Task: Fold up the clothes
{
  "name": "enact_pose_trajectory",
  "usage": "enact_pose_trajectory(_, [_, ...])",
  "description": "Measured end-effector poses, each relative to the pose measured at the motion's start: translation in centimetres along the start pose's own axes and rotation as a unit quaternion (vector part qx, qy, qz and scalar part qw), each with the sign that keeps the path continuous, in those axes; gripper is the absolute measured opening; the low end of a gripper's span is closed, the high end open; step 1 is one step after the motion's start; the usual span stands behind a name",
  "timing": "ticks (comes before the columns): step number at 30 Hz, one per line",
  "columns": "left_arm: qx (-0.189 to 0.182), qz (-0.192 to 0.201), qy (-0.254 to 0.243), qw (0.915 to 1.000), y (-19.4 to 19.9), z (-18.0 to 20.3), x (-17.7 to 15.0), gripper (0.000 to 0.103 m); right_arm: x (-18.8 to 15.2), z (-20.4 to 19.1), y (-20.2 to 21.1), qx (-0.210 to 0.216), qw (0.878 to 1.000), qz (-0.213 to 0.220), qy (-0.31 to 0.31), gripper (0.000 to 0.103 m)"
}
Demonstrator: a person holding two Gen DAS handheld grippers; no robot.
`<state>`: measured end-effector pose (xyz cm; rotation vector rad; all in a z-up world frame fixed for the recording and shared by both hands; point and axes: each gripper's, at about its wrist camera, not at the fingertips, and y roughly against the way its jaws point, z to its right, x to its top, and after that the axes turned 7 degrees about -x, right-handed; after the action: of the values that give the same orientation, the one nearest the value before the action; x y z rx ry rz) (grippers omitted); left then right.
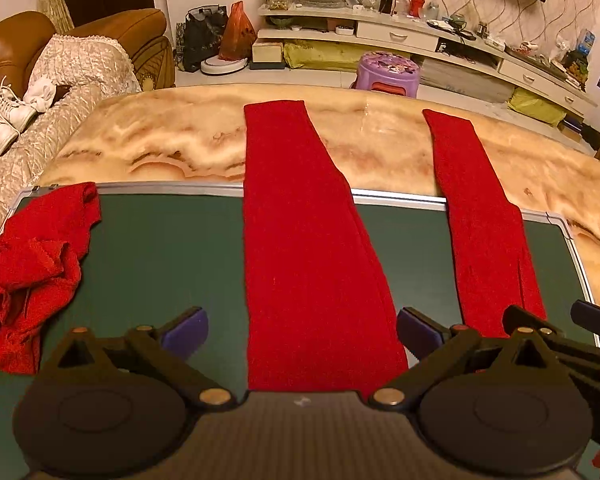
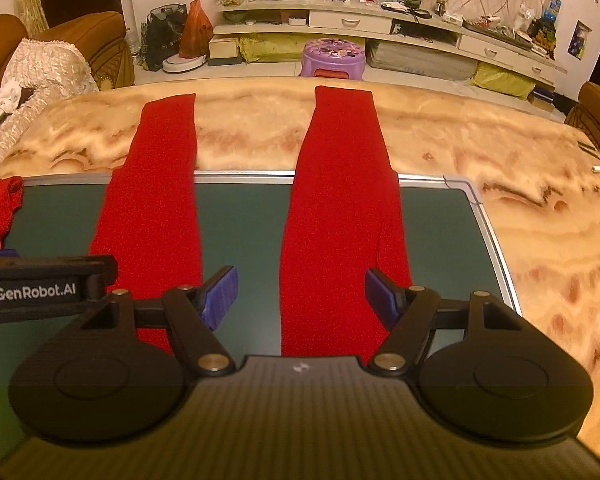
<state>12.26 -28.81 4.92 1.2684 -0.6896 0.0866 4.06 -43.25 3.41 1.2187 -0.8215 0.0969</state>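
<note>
Bare green mat [image 1: 160, 248] is seen between the two red trouser legs [image 1: 300, 240], which overhang its far edge. The left gripper [image 1: 302, 330] and right gripper [image 2: 301, 294] are held wide apart, each straddling one leg, nothing clamped.

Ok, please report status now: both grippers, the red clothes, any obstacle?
Left gripper open, right gripper open, each over one red trouser leg. Legs flat on green board. Crumpled red cloth lies left, apart. Nothing blocking.
</note>
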Motion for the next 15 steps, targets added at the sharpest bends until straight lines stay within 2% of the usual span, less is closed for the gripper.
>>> enact_pose_trajectory(15, [0.021,-0.003,-0.009,0.9997,2.9,0.1,-3.6,0.103,-2.4,0.7,2.2,0.004,1.0,-0.01,0.003,0.078])
